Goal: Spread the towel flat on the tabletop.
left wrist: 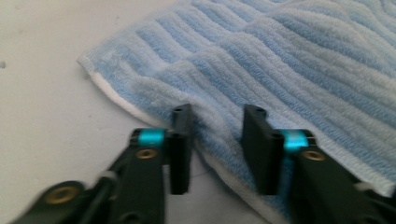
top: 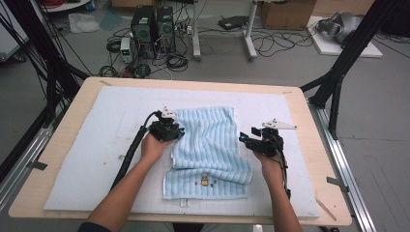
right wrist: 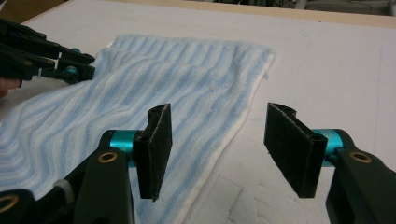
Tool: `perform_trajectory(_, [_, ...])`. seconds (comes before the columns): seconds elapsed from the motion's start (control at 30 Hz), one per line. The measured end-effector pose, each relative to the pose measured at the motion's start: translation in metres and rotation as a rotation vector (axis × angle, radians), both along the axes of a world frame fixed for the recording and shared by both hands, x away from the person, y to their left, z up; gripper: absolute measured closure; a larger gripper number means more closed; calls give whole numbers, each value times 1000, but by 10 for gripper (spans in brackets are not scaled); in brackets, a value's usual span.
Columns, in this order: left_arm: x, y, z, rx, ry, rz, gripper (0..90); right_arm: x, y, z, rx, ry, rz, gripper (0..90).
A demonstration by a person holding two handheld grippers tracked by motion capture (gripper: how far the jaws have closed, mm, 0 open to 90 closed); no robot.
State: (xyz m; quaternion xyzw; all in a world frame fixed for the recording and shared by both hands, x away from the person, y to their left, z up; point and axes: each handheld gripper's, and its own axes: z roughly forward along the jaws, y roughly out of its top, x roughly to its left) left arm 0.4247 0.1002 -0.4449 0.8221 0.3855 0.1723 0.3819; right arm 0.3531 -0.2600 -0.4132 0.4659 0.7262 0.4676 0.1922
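Left gripper [left wrist: 217, 149] straddles the towel's [left wrist: 289, 70] white-hemmed edge, and a fold of the terry cloth bulges up between its two black pads, which look to be nipping it; the gap between them is narrow, though blur keeps me from saying how firmly the pads bite. That grip looks meant to take the edge so the cloth can be lifted or folded over. In the high view this gripper [top: 180, 130] sits at the towel's [top: 208, 145] left side, near its far left corner, with the hand [top: 153, 146] behind it and the cable trailing back along the forearm.

Right gripper [right wrist: 226, 149] stands spread, its pads apart with nothing between them. One pad hovers over the striped cloth [right wrist: 154, 88], the other over the bare white mat [right wrist: 336, 70], so the hem runs through the gap, probably lined up to catch the matching edge. Seen from above, it [top: 241, 138] rests just beside the towel's right side.

Outward from both, the pale blue striped towel lies near the middle of the mat [top: 96, 145], its far part flat and its near part rumpled, with a second layer showing along the near edge and a small embroidered figure there. Gripping opposite sides suggests a two-handed fold. The mat covers most of the wooden table [top: 67, 121].
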Motion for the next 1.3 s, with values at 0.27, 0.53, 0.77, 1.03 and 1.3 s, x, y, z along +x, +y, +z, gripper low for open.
perform_trajectory(0.27, [14,15,-2,-38,12,77,858,-1,3,-1,-4,2,20,414])
perform_trajectory(0.53, [27,37,-6,-113,9,177,860,0,7,-3,-7,11,29,415])
perform_trajectory(0.77, [40,54,-4,-86,-2,227,858,1,7,-3,1,11,30,420])
perform_trajectory(1.03, [45,71,-5,-173,25,291,613,2,8,-5,1,14,32,423])
perform_trajectory(1.3, [19,75,4,-267,-1,200,372,6,11,-8,-4,16,44,481])
